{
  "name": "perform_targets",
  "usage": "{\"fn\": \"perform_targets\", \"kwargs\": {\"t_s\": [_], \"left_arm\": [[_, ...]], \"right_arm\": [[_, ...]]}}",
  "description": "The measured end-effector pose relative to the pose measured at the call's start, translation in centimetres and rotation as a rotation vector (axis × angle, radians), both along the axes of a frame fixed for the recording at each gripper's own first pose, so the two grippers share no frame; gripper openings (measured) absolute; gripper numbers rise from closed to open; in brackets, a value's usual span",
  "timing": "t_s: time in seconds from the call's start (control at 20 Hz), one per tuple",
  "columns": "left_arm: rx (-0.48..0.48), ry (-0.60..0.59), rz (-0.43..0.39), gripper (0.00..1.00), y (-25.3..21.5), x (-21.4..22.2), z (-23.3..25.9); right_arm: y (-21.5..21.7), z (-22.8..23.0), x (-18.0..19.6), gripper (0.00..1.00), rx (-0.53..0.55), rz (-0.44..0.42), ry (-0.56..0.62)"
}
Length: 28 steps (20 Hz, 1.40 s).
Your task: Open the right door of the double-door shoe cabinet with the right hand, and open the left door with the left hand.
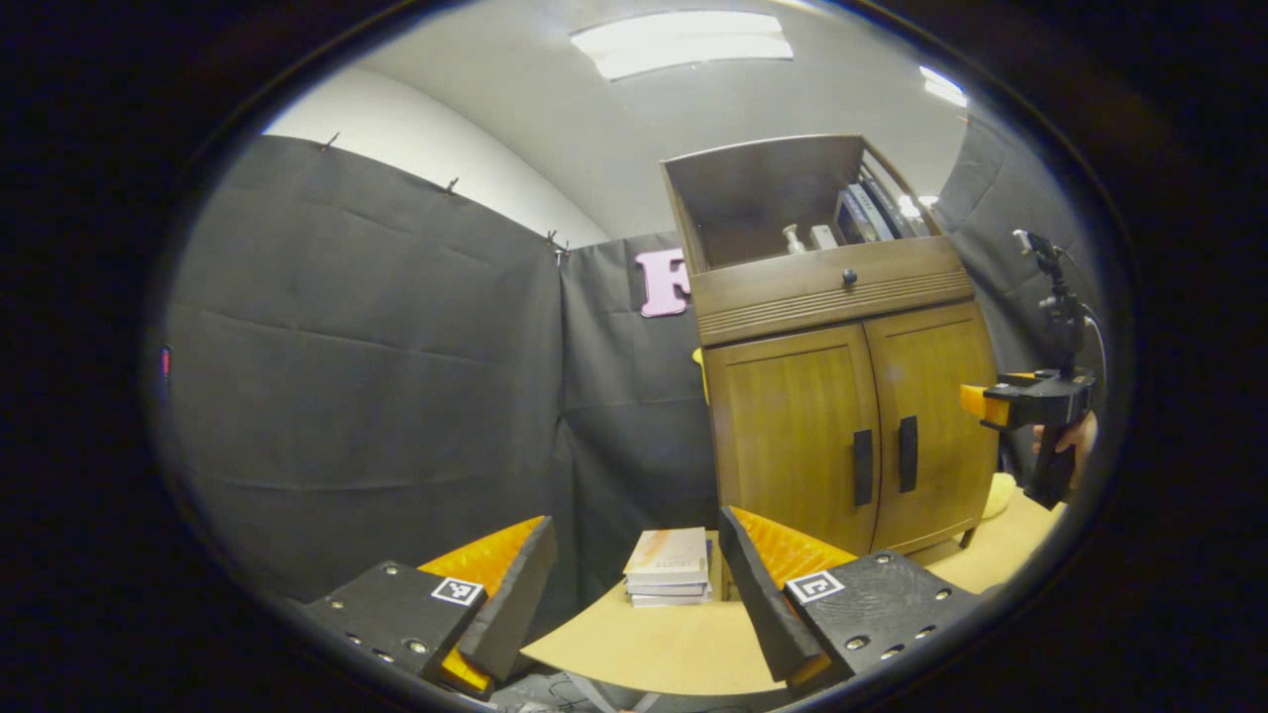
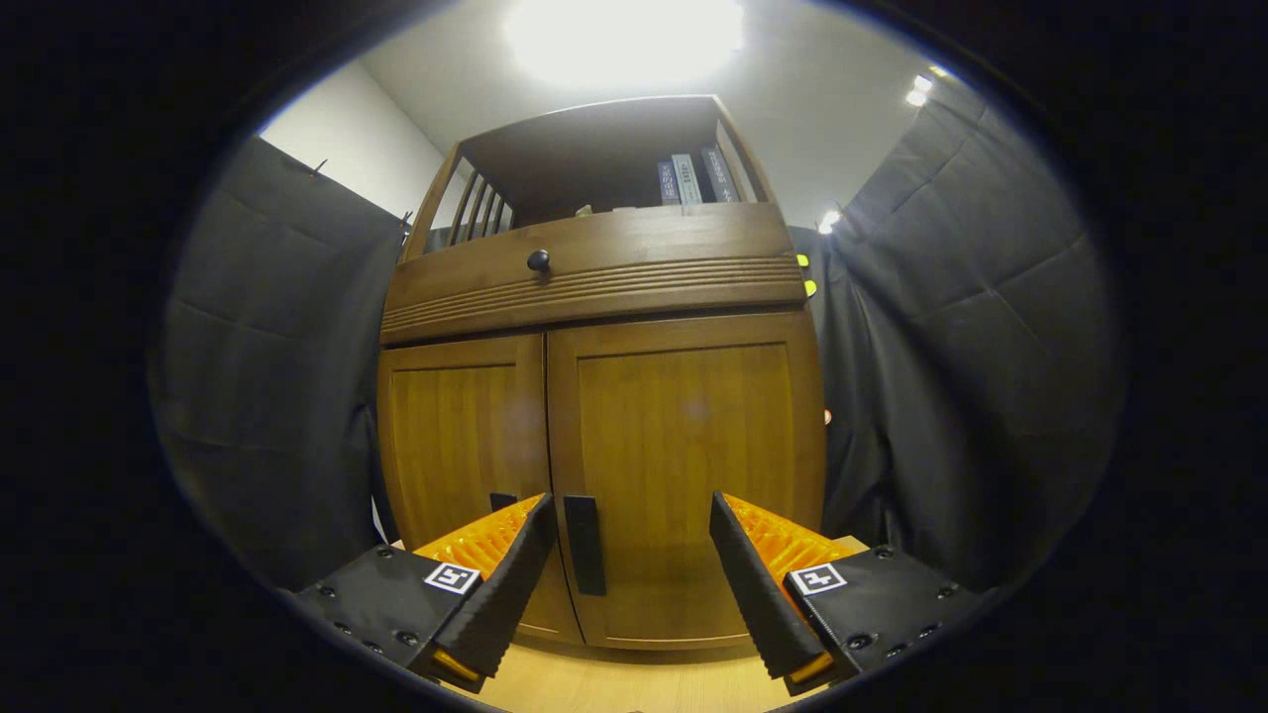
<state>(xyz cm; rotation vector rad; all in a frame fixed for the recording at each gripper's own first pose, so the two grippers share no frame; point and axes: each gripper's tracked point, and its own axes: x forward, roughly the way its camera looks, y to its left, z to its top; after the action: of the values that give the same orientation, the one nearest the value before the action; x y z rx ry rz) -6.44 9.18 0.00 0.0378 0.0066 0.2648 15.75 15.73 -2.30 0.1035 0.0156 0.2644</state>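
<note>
Around me: black cloth walls (image 1: 367, 356) pinned up in creased panels, meeting at a corner seam. Above them, white wall (image 1: 416, 149) and grey-white ceiling (image 1: 614, 129) with a bright rectangular light panel (image 1: 682, 42) and smaller spot lights (image 1: 941, 87). Below, my light wooden tabletop (image 1: 654, 644), a stack of books (image 1: 670, 566) lying on it.

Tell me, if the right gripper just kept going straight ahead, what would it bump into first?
Probably the cabinet's right door, near its handle. The open right gripper points at that closed door; how far off is unclear.
</note>
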Motion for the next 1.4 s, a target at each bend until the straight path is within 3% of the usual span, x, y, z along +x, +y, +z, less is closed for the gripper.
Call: {"fn": "perform_targets", "kwargs": {"t_s": [0.85, 1.0, 1.1, 1.2, 1.25, 1.35, 1.4], "left_arm": [[0.041, 0.024, 0.133, 0.96, 3.1, -2.9, 0.0], [0.045, 0.031, 0.142, 0.96, 3.1, -3.0, -0.2], [0.046, 0.033, 0.147, 0.96, 3.1, -3.1, -0.2], [0.048, 0.034, 0.151, 0.96, 3.2, -3.1, -0.2], [0.05, 0.033, 0.152, 0.96, 3.2, -3.0, -0.2], [0.053, 0.033, 0.153, 0.96, 3.2, -3.0, -0.2], [0.051, 0.032, 0.152, 0.96, 3.1, -3.0, -0.2]], "right_arm": [[6.8, -7.6, 8.6, 0.98, -0.043, 0.033, 0.13], [7.4, -8.6, 9.6, 0.92, -0.039, 0.029, 0.147], [7.9, -9.6, 10.1, 0.8, -0.035, 0.028, 0.171], [8.2, -10.3, 10.5, 0.83, -0.029, 0.031, 0.195], [8.2, -10.5, 10.5, 0.77, -0.025, 0.021, 0.2], [8.3, -10.8, 10.9, 0.43, -0.019, 0.019, 0.211], [8.2, -11.0, 11.1, 0.6, -0.018, 0.013, 0.217]]}}
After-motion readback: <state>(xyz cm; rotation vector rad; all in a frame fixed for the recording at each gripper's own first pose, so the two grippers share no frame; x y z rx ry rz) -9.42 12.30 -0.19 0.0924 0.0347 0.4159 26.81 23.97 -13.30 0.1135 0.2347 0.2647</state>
